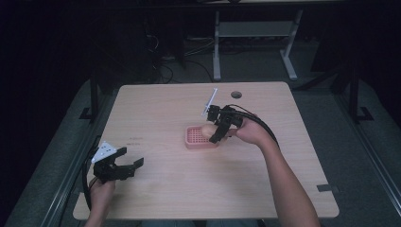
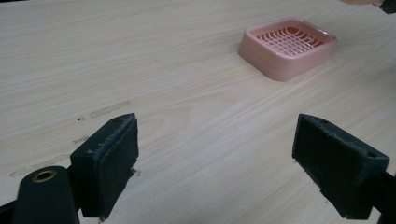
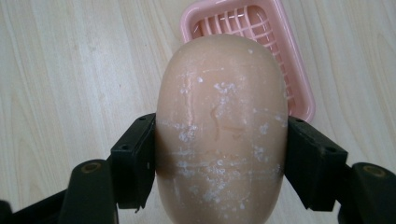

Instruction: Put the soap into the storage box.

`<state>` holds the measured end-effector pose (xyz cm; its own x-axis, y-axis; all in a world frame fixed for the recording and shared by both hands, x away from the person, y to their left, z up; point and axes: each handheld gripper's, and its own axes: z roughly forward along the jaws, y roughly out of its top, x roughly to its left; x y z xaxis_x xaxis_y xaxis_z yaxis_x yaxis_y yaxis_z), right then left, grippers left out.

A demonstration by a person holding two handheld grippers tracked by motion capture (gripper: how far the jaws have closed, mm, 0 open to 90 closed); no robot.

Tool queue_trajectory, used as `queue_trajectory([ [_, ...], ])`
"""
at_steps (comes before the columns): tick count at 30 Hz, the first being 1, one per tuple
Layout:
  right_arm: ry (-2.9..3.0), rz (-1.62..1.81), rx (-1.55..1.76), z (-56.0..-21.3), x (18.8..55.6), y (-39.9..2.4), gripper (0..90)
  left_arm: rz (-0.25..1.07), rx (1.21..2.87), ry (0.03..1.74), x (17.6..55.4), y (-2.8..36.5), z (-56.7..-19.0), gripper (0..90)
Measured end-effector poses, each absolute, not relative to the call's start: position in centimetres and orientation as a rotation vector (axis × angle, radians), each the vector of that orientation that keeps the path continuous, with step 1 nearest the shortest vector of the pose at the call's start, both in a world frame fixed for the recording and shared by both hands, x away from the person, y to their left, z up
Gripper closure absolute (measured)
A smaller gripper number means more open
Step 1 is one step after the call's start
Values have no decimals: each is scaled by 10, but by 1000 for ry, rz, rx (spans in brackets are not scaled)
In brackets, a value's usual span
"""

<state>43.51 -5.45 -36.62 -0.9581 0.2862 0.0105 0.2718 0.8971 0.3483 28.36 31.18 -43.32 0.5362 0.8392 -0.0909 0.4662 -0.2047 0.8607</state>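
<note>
A pink slotted soap dish (image 1: 198, 139) sits near the middle of the table; it also lies far ahead in the left gripper view (image 2: 287, 44) and under the soap in the right gripper view (image 3: 254, 23). My right gripper (image 1: 215, 134) is shut on a peach oval bar of soap (image 3: 219, 126), held just above the dish; the soap (image 1: 207, 131) peeks out at the dish's right side. My left gripper (image 1: 128, 165) rests open near the table's front left, its pads (image 2: 112, 163) wide apart over bare wood.
The light wooden table (image 1: 165, 109) has a round cable hole (image 1: 236, 94) at its far edge and a dark mark (image 1: 327, 187) near the front right corner. A white desk frame (image 1: 255, 33) stands on the floor beyond.
</note>
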Motion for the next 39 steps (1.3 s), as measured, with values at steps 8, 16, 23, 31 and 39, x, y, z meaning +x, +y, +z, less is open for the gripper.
queue_trajectory([
  [8, 3027, 566, 438, -367, 439, -49, 318, 505, 1847, 1073, 284, 312, -433, 143],
  [16, 3024, 556, 437, -364, 445, -46, 318, 505, 1844, 1074, 284, 312, -433, 142],
  [23, 3025, 581, 431, -360, 449, -40, 318, 505, 1841, 1074, 284, 312, -433, 142],
  [31, 3035, 550, 418, -364, 458, -26, 318, 506, 1840, 1077, 284, 312, -433, 143],
  [39, 3059, 523, 424, -376, 466, -18, 318, 504, 1840, 1074, 285, 312, -433, 143],
])
